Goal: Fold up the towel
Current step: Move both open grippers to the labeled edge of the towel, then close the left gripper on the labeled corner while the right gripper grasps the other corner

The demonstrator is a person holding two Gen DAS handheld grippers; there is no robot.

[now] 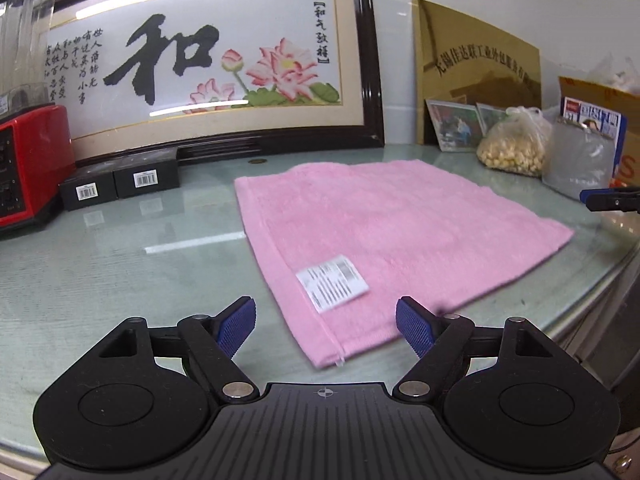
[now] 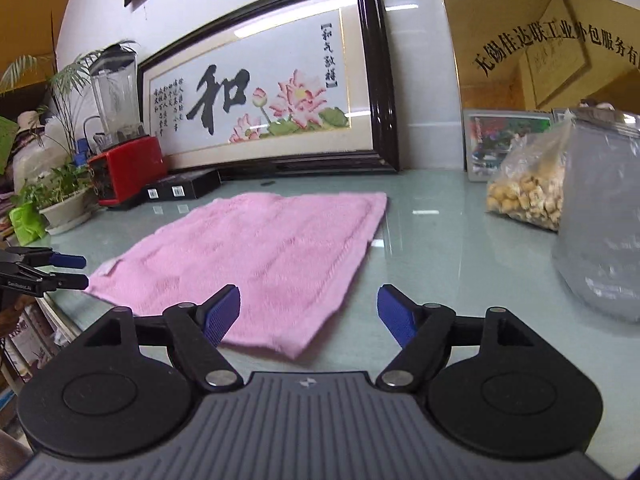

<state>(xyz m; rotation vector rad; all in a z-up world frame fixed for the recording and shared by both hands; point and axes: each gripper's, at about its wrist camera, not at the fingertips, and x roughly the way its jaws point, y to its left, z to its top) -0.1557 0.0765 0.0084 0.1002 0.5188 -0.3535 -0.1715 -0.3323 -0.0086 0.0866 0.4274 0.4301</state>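
We hold both tongs, left (image 1: 326,328) and right (image 2: 309,314), wide and empty; towel (image 1: 384,232) flat near the counter's (image 1: 120,264) front edge, no fold visible.

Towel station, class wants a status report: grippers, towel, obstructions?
Left gripper, right gripper open, empty. Pink towel flat on glass table. Nothing on it.

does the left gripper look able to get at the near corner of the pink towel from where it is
Probably yes: the left gripper is open, and the flat pink terry towel has its near corner just ahead between the blue pads, with nothing blocking it on the glass tabletop.
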